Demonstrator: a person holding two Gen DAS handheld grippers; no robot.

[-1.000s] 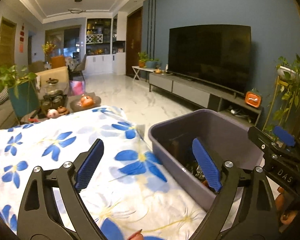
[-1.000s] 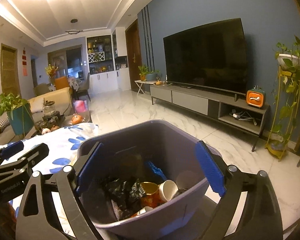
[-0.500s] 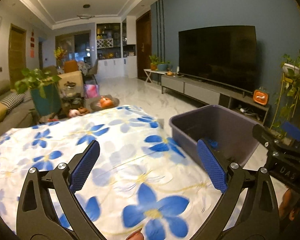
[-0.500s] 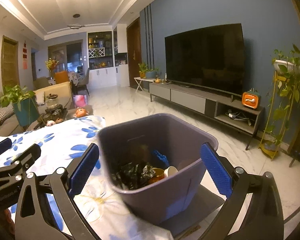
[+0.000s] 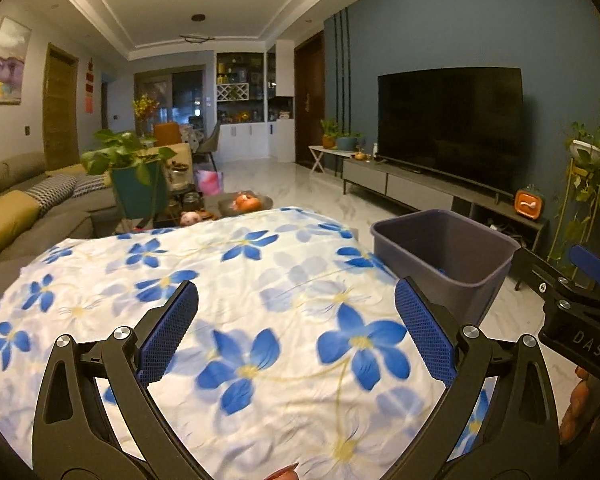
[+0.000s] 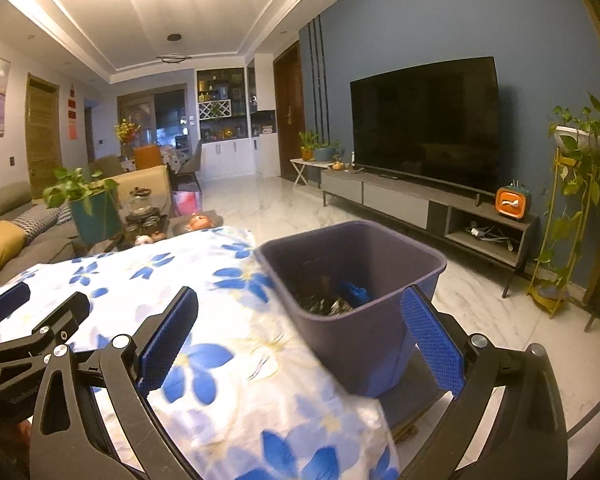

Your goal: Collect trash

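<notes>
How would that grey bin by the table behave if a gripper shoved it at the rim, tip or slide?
The bin looks like thin plastic, taller than its base is wide, so a rim push might tip it rather than slide it. The trash only covers the bottom, so it's probably light. It stands on polished floor, likely slippery; a low push should slide it.

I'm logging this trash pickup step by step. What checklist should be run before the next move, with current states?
1. Left gripper empty, jaws wide: ok.
2. Right gripper empty, jaws apart: ok.
3. Grey bin upright at the edge of the table: ok.
4. Trash already in the bin: ok.
5. Loose trash left on the floral cloth: none in view, its near edge is hidden: cannot tell.
</notes>
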